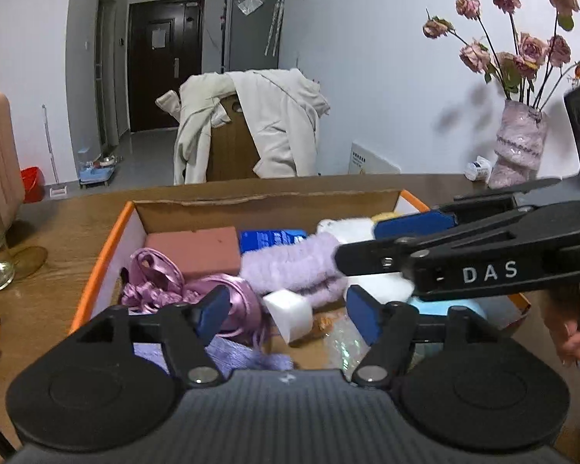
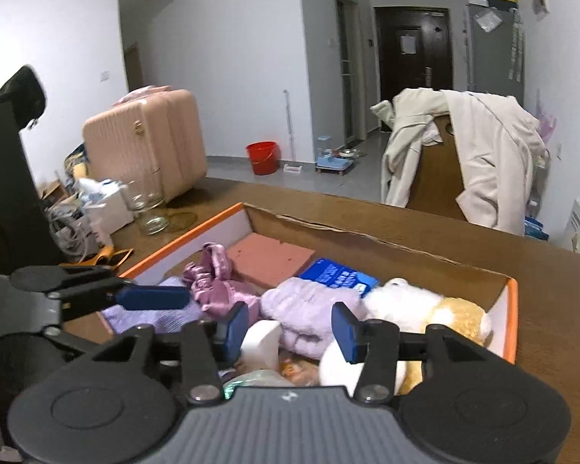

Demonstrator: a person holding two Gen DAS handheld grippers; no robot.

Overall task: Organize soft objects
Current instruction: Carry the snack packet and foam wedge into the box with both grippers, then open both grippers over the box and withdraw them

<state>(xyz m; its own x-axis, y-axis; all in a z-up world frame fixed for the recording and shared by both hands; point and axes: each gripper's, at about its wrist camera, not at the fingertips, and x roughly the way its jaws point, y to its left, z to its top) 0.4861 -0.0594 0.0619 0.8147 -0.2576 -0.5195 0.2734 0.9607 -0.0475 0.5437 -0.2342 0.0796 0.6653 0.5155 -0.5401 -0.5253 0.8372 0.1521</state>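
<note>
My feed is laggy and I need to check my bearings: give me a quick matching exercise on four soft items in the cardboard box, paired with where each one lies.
Things:
1. flat pink foam block
2. fluffy lilac knitted cloth
3. white and tan plush toy
4. shiny purple satin ribbon bundle

Places, as seen from the right wrist:
A. right end of the box
B. against the far wall
C. middle, beside the blue packet
D. left part, in front of the pink block

Pairs: 1-B, 2-C, 3-A, 4-D
</note>
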